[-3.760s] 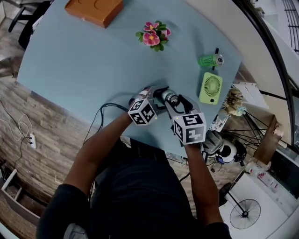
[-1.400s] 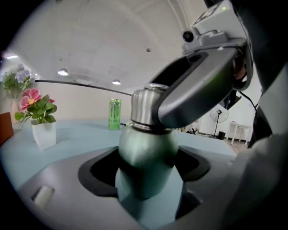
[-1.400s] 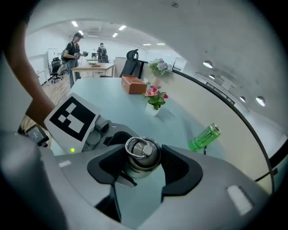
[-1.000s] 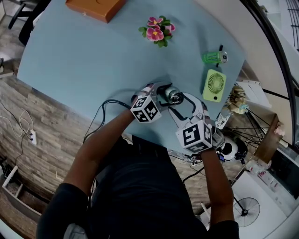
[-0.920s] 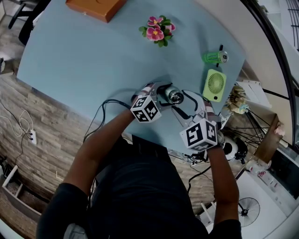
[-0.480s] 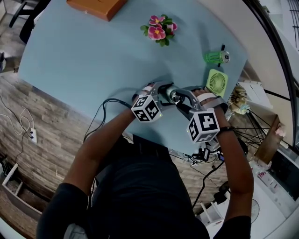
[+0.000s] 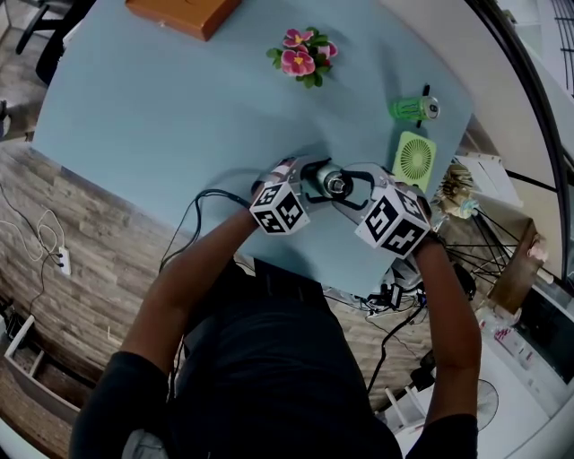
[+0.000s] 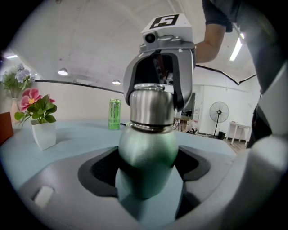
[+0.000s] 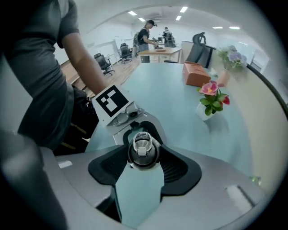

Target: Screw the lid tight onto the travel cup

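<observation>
cup: green travel cup (image 8: 148,148), upright, close to the near edge of the tabletop (image 7: 161,116), right in front of the person. Can't tell if its base actually sits on the surface, since the gripper bodies hide it.

lid: steel lid (image 8: 151,105) sits on the cup's neck and looks level. From above there's a little ring/latch thing on top.

left gripper: the left gripper (image 7: 309,184) comes in low from the cup's left. Its jaws pinch the green body, one pad pressed on each side below the neck.

right gripper: the right gripper (image 9: 143,157) reaches in from the other side, higher up. Its jaws are closing round the lid, one finger on each side, and the pads look like they're touching the lid's wall.

both together: the two grippers face each other across the cup, one on the body and one on the lid.

other stuff:
- green can (image 7: 411,110): standing near the right edge
- green fan (image 7: 413,162): lying flat just on the near side of the can, off to the cup's right
- pink flowers (image 7: 300,61): in a white pot toward the far edge
- orange box (image 7: 184,13): at the far-left corner, partly cut off
</observation>
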Motion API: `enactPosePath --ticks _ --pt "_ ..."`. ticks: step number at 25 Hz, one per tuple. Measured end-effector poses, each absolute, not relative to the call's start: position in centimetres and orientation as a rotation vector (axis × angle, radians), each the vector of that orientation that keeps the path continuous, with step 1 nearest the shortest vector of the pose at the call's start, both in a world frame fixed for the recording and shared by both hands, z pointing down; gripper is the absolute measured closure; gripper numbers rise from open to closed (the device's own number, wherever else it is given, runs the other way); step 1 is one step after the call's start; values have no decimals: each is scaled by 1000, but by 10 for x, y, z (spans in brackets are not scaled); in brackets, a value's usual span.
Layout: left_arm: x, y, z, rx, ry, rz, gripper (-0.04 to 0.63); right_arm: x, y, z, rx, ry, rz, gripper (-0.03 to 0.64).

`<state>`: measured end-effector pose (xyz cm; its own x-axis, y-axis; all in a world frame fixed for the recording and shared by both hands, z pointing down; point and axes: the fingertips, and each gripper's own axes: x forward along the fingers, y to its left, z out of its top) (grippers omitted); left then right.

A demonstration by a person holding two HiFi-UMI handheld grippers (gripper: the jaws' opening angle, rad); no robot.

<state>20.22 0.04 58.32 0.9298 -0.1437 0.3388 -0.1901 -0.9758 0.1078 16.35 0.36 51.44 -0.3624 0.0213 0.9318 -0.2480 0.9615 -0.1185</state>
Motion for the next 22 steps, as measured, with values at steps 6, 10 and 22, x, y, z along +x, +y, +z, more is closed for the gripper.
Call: enactPosePath --ticks 6,10,22 --pt "202 0 583 2950 -259 507 170 163 -8 509 571 -1932 497 390" --pt "201 0 584 2950 -267 505 170 168 -11 509 971 -1847 645 390" --pt "202 -1 584 2946 -275 507 170 171 -13 507 1222 -1835 707 388"
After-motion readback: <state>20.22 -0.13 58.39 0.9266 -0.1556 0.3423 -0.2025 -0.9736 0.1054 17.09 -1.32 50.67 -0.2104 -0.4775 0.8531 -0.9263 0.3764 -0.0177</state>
